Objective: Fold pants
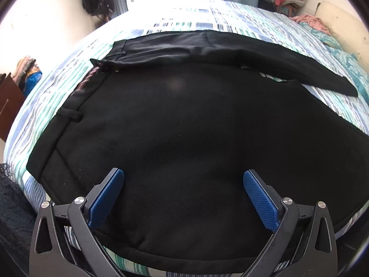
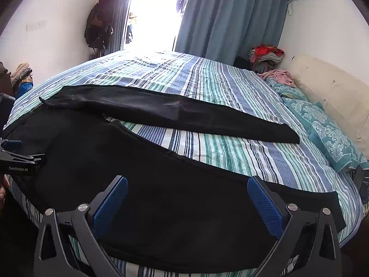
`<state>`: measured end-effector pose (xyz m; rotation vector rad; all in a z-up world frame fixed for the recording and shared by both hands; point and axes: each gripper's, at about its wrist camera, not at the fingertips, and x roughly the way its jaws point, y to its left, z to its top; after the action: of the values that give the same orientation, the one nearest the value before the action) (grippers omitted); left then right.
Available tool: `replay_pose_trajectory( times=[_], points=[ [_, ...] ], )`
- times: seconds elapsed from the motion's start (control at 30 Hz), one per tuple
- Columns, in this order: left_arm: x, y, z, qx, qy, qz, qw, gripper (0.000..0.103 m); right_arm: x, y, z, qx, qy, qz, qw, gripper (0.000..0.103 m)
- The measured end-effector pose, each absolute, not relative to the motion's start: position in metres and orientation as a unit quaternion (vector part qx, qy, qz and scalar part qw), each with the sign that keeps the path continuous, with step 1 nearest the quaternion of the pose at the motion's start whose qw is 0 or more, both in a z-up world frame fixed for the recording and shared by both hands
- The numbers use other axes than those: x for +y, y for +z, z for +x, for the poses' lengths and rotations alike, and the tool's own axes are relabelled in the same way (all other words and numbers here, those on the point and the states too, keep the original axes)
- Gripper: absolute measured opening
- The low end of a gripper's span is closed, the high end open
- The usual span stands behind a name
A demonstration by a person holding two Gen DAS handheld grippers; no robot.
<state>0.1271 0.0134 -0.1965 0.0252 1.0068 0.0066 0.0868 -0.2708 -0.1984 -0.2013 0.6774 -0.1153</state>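
Black pants lie flat on the striped bed, waistband to the left and the two legs spread apart to the right. The far leg and the near leg form a V with bedsheet between them. My left gripper is open just above the seat of the pants near the bed's front edge. My right gripper is open above the near leg, around its middle. The left gripper also shows in the right wrist view at the far left. Neither gripper holds cloth.
The bed has a blue, green and white striped sheet. A teal pillow and pink cloth lie at the right by the cream headboard. Clothes piles sit by the blue curtain. A brown cabinet stands left.
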Motion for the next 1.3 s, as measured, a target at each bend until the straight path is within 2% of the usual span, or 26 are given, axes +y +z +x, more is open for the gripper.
replay_pose_trajectory(
  times=[0.13,0.27,0.37,0.43,0.5,0.53,0.57,0.63,0.7,0.8,0.93,1.07,1.17,1.3],
  points=[
    [0.019,-0.184,0.133,0.504,-0.009,-0.005,0.864,0.102,-0.275,-0.204,0.09,0.344,-0.053,-0.091,0.933,0.103],
    [0.065,-0.137,0.179,0.441,0.007,-0.1,0.892,0.102,-0.276,-0.208,0.094,0.351,-0.047,-0.09,0.931,0.103],
    [0.086,-0.119,0.237,0.43,0.018,-0.113,0.896,0.102,-0.274,-0.211,0.095,0.356,-0.035,-0.092,0.929,0.103],
    [0.093,-0.134,0.269,0.451,0.05,-0.07,0.889,0.102,-0.272,-0.212,0.096,0.357,-0.032,-0.095,0.929,0.103],
    [0.107,-0.179,0.29,0.518,0.13,-0.015,0.845,0.102,-0.272,-0.211,0.097,0.356,-0.031,-0.092,0.93,0.103],
    [0.118,-0.206,0.29,0.551,0.14,-0.022,0.823,0.102,-0.273,-0.211,0.097,0.356,-0.03,-0.089,0.93,0.103],
    [0.132,-0.208,0.28,0.521,0.122,-0.076,0.841,0.103,-0.274,-0.211,0.097,0.357,-0.031,-0.085,0.93,0.103],
    [0.143,-0.202,0.272,0.513,0.124,-0.111,0.842,0.103,-0.278,-0.211,0.096,0.36,-0.033,-0.077,0.929,0.103],
    [0.138,-0.188,0.267,0.506,0.128,-0.104,0.847,0.101,-0.284,-0.21,0.094,0.36,-0.037,-0.069,0.93,0.103],
    [0.112,-0.153,0.257,0.456,0.089,-0.084,0.882,0.102,-0.291,-0.21,0.094,0.362,-0.036,-0.056,0.93,0.103],
    [0.061,-0.128,0.268,0.444,0.022,-0.056,0.894,0.102,-0.295,-0.213,0.102,0.371,-0.036,-0.042,0.927,0.103],
    [0.018,-0.146,0.295,0.46,0.005,-0.021,0.887,0.102,-0.294,-0.209,0.103,0.367,-0.036,-0.03,0.929,0.103],
    [0.003,-0.205,0.31,0.543,0.038,0.031,0.838,0.103,-0.297,-0.208,0.1,0.367,-0.038,-0.027,0.929,0.103],
    [0.005,-0.185,0.297,0.517,0.03,0.004,0.855,0.101,-0.313,-0.209,0.095,0.372,-0.057,-0.009,0.926,0.103]
  ],
)
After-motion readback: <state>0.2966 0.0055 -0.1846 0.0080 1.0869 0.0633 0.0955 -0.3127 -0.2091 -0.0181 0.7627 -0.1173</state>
